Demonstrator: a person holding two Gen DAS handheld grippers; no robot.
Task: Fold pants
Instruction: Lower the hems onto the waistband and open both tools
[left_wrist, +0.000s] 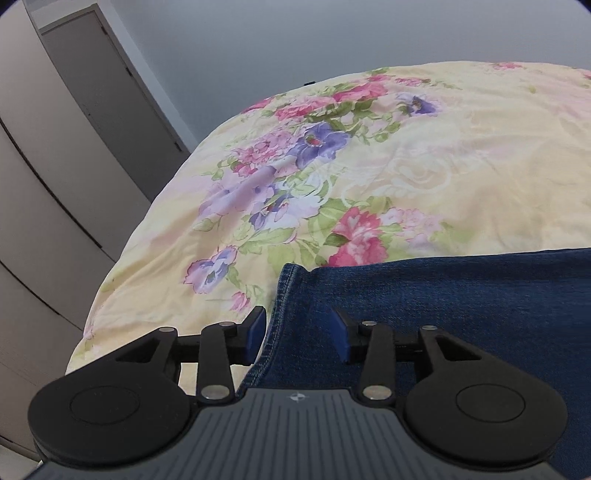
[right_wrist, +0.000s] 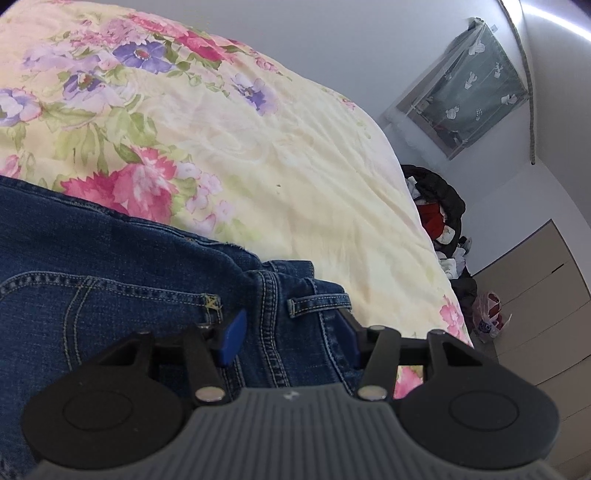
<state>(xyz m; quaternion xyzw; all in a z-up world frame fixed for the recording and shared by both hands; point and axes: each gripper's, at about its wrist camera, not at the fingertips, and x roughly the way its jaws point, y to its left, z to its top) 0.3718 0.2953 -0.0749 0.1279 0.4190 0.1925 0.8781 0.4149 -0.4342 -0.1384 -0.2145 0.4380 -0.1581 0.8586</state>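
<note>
The pants (left_wrist: 424, 314), dark blue jeans, lie flat on the bed's floral quilt (left_wrist: 406, 166). The left gripper (left_wrist: 301, 334) hangs over a stitched hem edge with its jaws open, one blue pad over the quilt and the other over the denim, neither pressing on the cloth. The right gripper (right_wrist: 291, 338) sits at the waistband end, near a belt loop (right_wrist: 317, 301); its jaws stand apart astride the waistband seam, and the pads do not look clamped on it (the right pad is partly hidden by the fabric, so this is a judgement).

With both ends laid down and nothing gripped, the step in hand looks like choosing new grips for the next fold. To do it well, each gripper should take an outer edge, hem and waistband, catching every layer at once rather than only the top one. Lifting both ends together would keep the denim taut, and the edges should line up before letting go
</note>
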